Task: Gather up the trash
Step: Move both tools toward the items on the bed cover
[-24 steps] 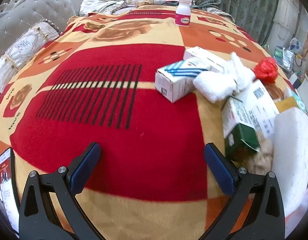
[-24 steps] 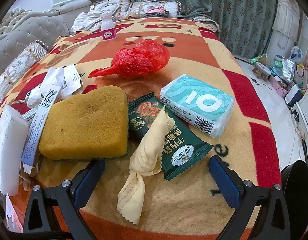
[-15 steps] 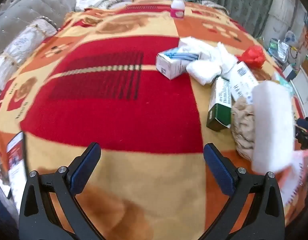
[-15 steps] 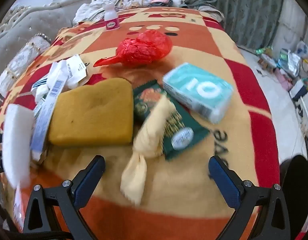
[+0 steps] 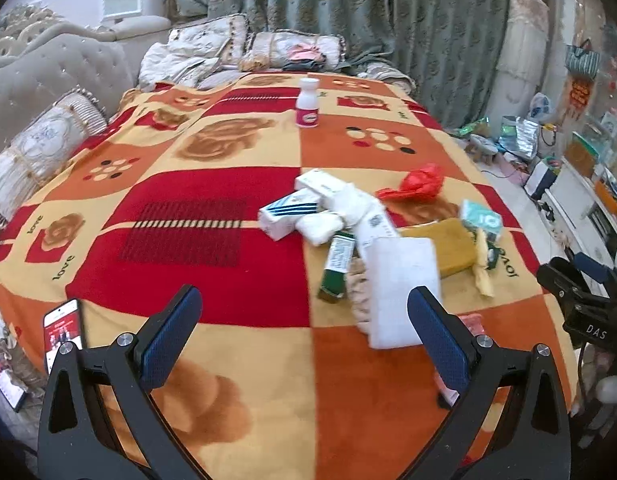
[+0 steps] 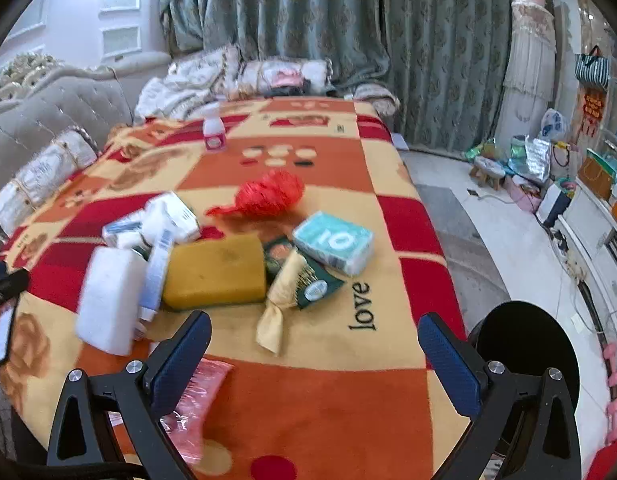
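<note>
- Left wrist view: the left gripper point(image 5: 304, 328) hangs over the patterned blanket point(image 5: 236, 360) with its jaws spread wide and nothing between them.
- Its right finger covers the lower corner of a white foam block point(image 5: 402, 280), which in turn hides part of a crumpled beige rag beneath it.
- The trash pile lies on the blanket's right half: white boxes point(image 5: 292, 212), a green box point(image 5: 336, 268), a yellow sponge point(image 5: 452, 246) and a red plastic bag point(image 5: 420, 186).
- A phone point(image 5: 64, 330) sits at the left edge, half cut off.
- Right wrist view: the right gripper point(image 6: 314, 356) is likewise fully open and empty.
- A pink wrapper point(image 6: 196, 400) is partly hidden behind its left finger.
- The teal tissue pack point(image 6: 334, 242) and green snack packet point(image 6: 308, 280) are blurred; their print is hard to read.
</note>
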Motion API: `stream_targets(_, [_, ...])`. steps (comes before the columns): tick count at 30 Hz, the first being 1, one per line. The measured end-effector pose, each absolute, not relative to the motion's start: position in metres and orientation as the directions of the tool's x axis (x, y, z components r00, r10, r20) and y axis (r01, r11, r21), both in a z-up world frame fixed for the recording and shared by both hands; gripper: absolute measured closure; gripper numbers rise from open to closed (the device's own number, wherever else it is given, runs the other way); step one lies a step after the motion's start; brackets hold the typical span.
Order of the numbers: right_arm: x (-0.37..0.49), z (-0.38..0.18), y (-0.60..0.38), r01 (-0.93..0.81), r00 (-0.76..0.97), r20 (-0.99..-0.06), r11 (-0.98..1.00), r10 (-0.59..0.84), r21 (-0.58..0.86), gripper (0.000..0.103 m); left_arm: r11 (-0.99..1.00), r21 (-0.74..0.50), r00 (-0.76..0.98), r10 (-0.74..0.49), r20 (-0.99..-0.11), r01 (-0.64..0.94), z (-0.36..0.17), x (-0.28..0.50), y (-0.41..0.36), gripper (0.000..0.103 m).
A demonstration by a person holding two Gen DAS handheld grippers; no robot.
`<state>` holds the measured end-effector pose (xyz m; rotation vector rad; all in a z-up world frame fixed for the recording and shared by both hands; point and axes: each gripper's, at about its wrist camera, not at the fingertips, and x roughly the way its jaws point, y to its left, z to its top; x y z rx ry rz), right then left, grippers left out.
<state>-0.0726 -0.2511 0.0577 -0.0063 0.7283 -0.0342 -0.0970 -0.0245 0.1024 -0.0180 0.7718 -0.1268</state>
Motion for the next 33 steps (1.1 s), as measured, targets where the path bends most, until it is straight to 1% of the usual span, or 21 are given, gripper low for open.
stream_targets(4, [-0.078,0.065,-0.245,0.03,0.767,-0.641,1.0,-0.023,0.0,0.0,0.988,-0.082,0.717,-0.15,-0.681,0.129,0.106,-0.101,-0.038,0.001])
stream_targets(11, [-0.081,0.075,-0.237,0.027,0.792,-0.611,1.0,-0.018,0.006,0.0,0.987,-0.089,0.737,-0.159,-0.657,0.134,0.115,-0.102,-0.046,0.001])
stream_targets(17, [-0.08,0.084,-0.231,0.017,0.813,-0.582,1.0,-0.005,0.016,0.0,0.988,-0.089,0.764,-0.155,-0.626,0.127,0.124,-0.103,-0.047,0.001])
stream_targets(25, [-0.08,0.092,-0.219,0.005,0.835,-0.551,1.0,-0.007,-0.005,0.0,0.989,-0.096,0.784,-0.148,-0.602,0.113,0.129,-0.103,-0.04,0.001])
stream_targets(33, [-0.08,0.095,-0.213,-0.006,0.841,-0.541,1.0,-0.006,-0.02,0.0,0.991,-0.085,0.803,-0.135,-0.58,0.105,0.132,-0.106,-0.036,0.001])
